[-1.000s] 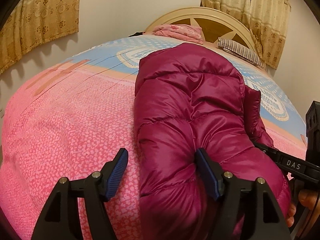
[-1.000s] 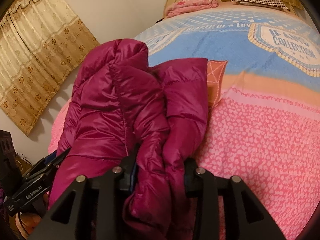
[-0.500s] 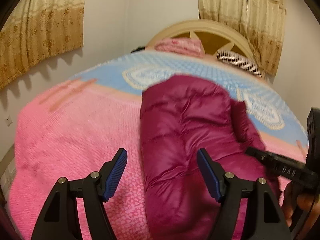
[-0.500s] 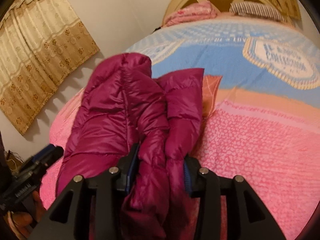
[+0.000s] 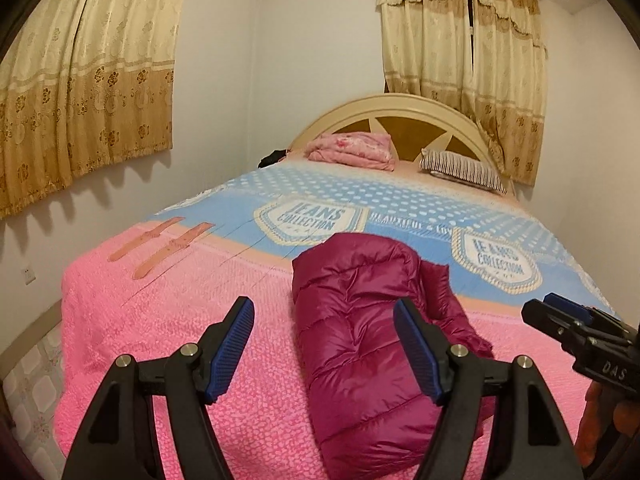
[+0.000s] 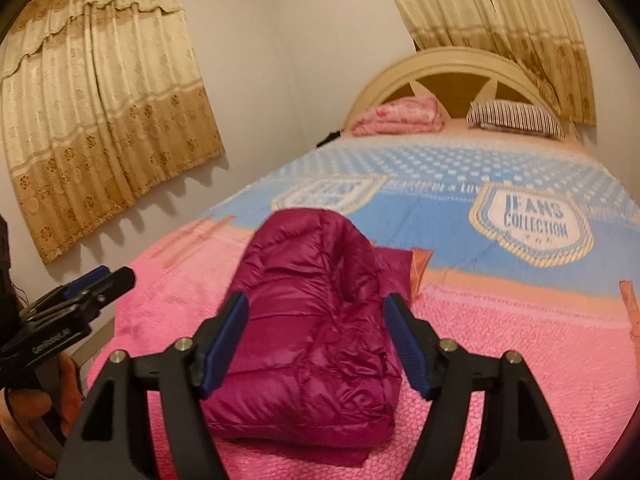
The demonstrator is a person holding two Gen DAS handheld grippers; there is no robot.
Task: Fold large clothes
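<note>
Two grippers: you hold one in each hand, both raised over the near end of the bed, both with nothing between the pads.
Left curtain (image 5: 84, 80): gold floral, hanging on the wall to the left of the bed.
Your left gripper (image 5: 324, 350): jaws wide apart, blue pads bare; the jacket shows in the gap but lies below on the bed, untouched.
Down jacket (image 5: 360, 340): magenta, quilted, folded into a long bundle on the pink part of the bedspread (image 5: 180, 320), running from the near edge toward the blue part; a sleeve or flap sticks out along its right side.
Your right gripper (image 6: 316, 340): jaws spread wide, having just been opening; the pads stand clear of the jacket (image 6: 316, 304), which lies beneath them.
Right gripper from the left camera (image 5: 560, 322): at the right edge, beside the jacket, with your fingers (image 5: 600, 420) on its handle.
Head of bed: a folded pink blanket (image 5: 352, 148) on the left, a striped pillow (image 5: 464, 166) on the right, both against the arched headboard (image 5: 400, 104).
Right curtain (image 5: 480, 60): same gold fabric, behind the headboard.
</note>
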